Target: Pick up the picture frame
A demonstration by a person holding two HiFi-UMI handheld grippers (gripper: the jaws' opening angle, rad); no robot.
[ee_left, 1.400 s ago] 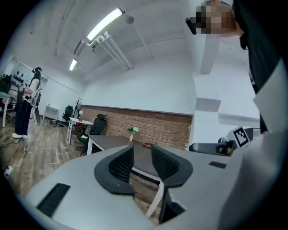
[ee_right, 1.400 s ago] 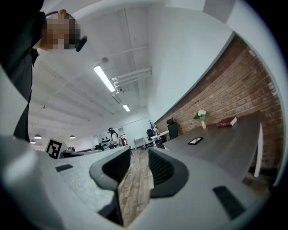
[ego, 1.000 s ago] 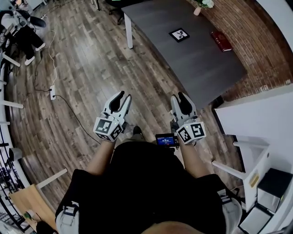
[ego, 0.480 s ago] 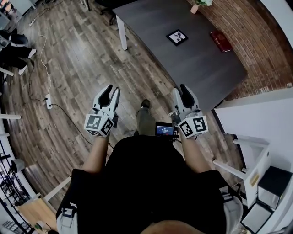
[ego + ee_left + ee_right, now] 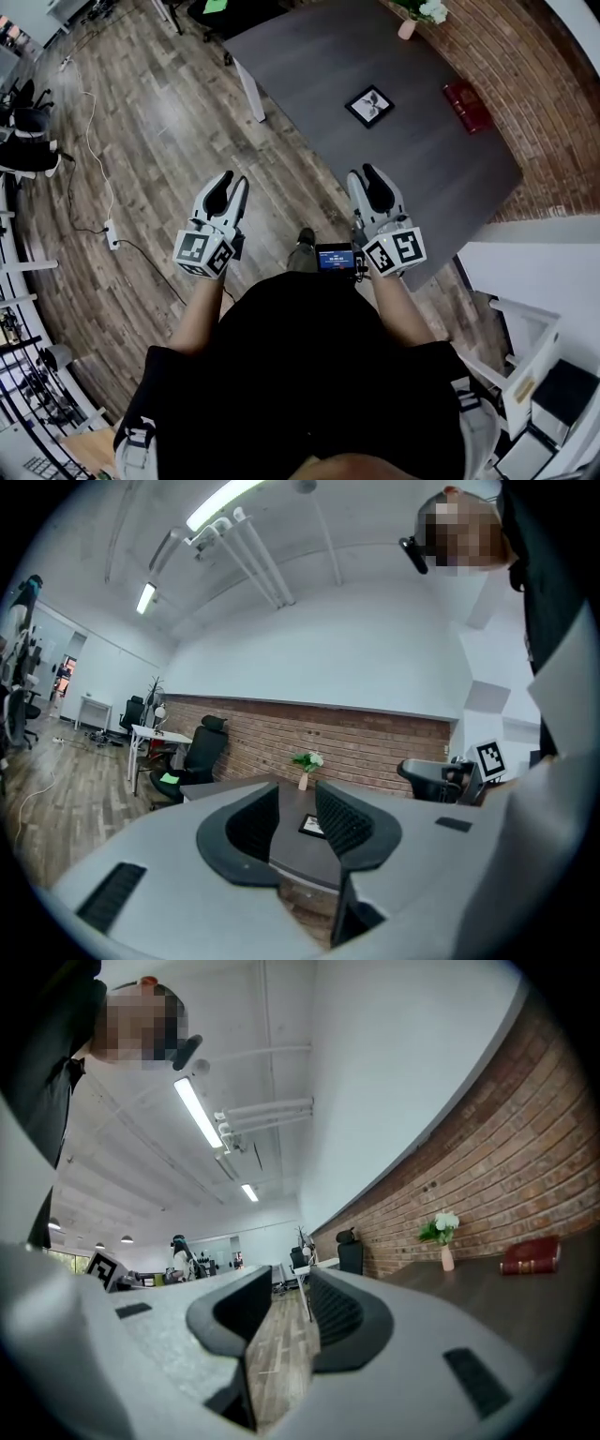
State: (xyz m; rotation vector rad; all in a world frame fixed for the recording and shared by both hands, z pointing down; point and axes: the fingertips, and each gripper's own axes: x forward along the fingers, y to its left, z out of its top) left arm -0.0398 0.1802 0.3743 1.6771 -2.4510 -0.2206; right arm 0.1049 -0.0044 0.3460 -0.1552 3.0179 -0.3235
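The picture frame (image 5: 368,106) is small, black-edged with a white picture, and lies flat on the dark grey table (image 5: 319,66). In the left gripper view the picture frame (image 5: 311,825) shows far off through the gap between the jaws. My left gripper (image 5: 230,185) hangs over the wood floor, short of the table, open and empty. My right gripper (image 5: 362,175) is over the table's near edge, well short of the frame, also open with nothing in it. Both grippers, left (image 5: 295,813) and right (image 5: 291,1312), point forward.
A red book (image 5: 466,94) lies on the table right of the frame, and a pink vase with white flowers (image 5: 409,26) stands at the far edge by the brick wall (image 5: 534,84). A black office chair (image 5: 204,747) stands beyond the table's left end. White furniture (image 5: 525,281) is at my right.
The person has stepped toward the table, so the table and frame lie closer. Both grippers keep their open pose in front of the body; the right one now reaches over the table's edge.
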